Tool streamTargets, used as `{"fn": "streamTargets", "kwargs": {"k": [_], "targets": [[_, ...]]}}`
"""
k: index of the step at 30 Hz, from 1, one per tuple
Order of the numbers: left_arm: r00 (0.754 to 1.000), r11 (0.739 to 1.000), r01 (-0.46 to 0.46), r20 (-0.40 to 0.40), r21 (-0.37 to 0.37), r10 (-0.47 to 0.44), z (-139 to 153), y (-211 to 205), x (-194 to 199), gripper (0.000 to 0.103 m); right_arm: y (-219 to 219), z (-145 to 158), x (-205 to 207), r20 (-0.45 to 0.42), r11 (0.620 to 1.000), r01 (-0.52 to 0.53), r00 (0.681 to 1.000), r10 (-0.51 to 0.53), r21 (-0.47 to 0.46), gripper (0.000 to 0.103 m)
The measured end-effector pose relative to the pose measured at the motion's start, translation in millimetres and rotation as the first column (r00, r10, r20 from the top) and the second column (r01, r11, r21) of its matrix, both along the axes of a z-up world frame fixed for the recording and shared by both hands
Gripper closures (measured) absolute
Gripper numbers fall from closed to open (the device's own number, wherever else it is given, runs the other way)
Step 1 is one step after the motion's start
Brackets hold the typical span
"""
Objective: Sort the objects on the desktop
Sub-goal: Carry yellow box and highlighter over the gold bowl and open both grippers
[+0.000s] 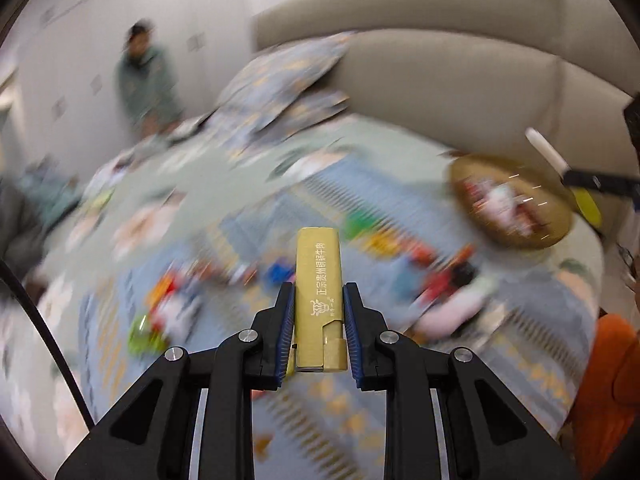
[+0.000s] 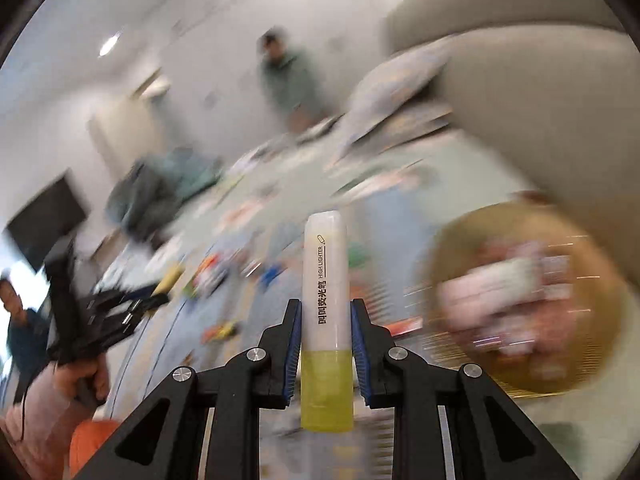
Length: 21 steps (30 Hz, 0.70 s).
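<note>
Gold snack stick (image 1: 319,300), one, is clamped upright in the left hand-held gripper (image 1: 319,308) at lower centre; one yellow highlighter (image 2: 327,320) is clamped likewise in the right hand-held gripper (image 2: 326,332). One round basket (image 2: 520,308) lies at right over the patterned bed (image 1: 240,208). Judgement: bring each load over the rim before releasing; the scattered items are too blurred to count.

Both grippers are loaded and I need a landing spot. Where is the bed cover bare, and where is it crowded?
Blur limits this. Bare cover shows just under the left gripper, and a pale stretch between the pillows and the toy scatter. The round basket looks full. The toy band across the middle is crowded.
</note>
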<state>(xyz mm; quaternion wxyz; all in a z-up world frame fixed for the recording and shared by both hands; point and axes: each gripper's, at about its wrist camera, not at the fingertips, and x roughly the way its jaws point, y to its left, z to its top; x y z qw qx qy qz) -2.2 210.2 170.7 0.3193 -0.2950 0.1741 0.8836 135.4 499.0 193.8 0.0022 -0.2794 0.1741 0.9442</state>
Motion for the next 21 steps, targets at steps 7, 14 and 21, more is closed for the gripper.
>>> {"fn": "streamTargets", "kwargs": {"k": [7,14,21], "targets": [[0.978,0.976,0.205,0.010,0.078,-0.206,29.1,153.2,7.1,0.082,112.1,8.3,19.6,0.027,0.968,0.250,0.968,-0.249,-0.027,0.080],[0.943,0.952,0.176,0.233,0.250,-0.236,-17.8,259.4,-20.8,0.082,147.7,-22.7,0.9,0.120,0.954,0.274,0.958,-0.260,-0.120,0.080],[0.840,0.949,0.078,0.493,0.306,-0.228,-67.5,276.4,-45.1,0.071,146.8,-48.7,-32.4,0.232,0.967,0.224,0.954,-0.191,-0.124,0.070]]}}
